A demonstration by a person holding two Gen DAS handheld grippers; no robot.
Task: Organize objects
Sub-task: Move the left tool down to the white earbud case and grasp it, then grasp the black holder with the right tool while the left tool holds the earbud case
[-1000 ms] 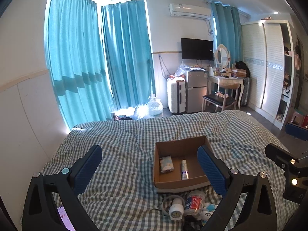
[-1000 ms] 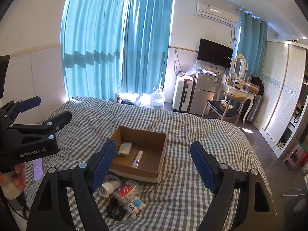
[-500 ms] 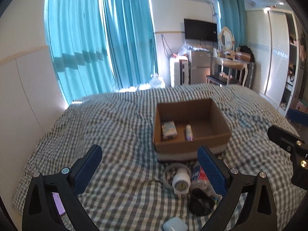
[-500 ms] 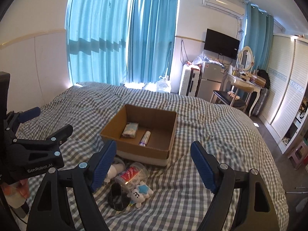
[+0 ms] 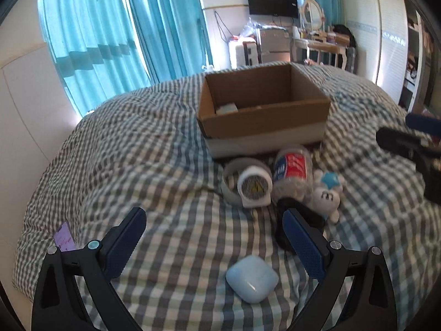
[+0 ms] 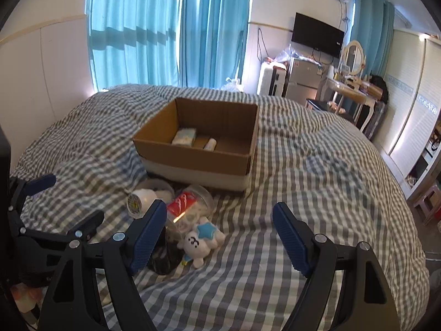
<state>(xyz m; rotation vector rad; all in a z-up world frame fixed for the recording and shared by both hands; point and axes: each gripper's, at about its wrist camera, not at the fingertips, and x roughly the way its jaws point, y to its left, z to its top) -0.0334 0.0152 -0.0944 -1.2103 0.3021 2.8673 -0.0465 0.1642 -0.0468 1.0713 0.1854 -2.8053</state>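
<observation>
An open cardboard box (image 5: 264, 121) (image 6: 198, 160) sits on the checked bed; a tissue pack (image 6: 184, 136) and a small tube (image 6: 210, 144) lie inside. In front of it lie a white round device (image 5: 255, 189), a clear jar with a red label (image 5: 292, 168) (image 6: 187, 204), a white plush toy with a blue star (image 5: 326, 193) (image 6: 201, 240) and a black object (image 5: 300, 220). A pale blue earbud case (image 5: 251, 278) lies between the fingers of my open left gripper (image 5: 215, 248). My right gripper (image 6: 217, 237) is open and empty, just right of the plush toy.
A phone with a purple screen (image 5: 64, 236) lies at the bed's left edge. The bed (image 6: 317, 193) is wide bare quilt to the right of the box. Curtains, a fridge, a dressing table and a wardrobe stand beyond the bed.
Both grippers have dropped lower and moved closer to the loose objects. The earbud case now lies fully in the left wrist view between the fingers. Both stay open.
</observation>
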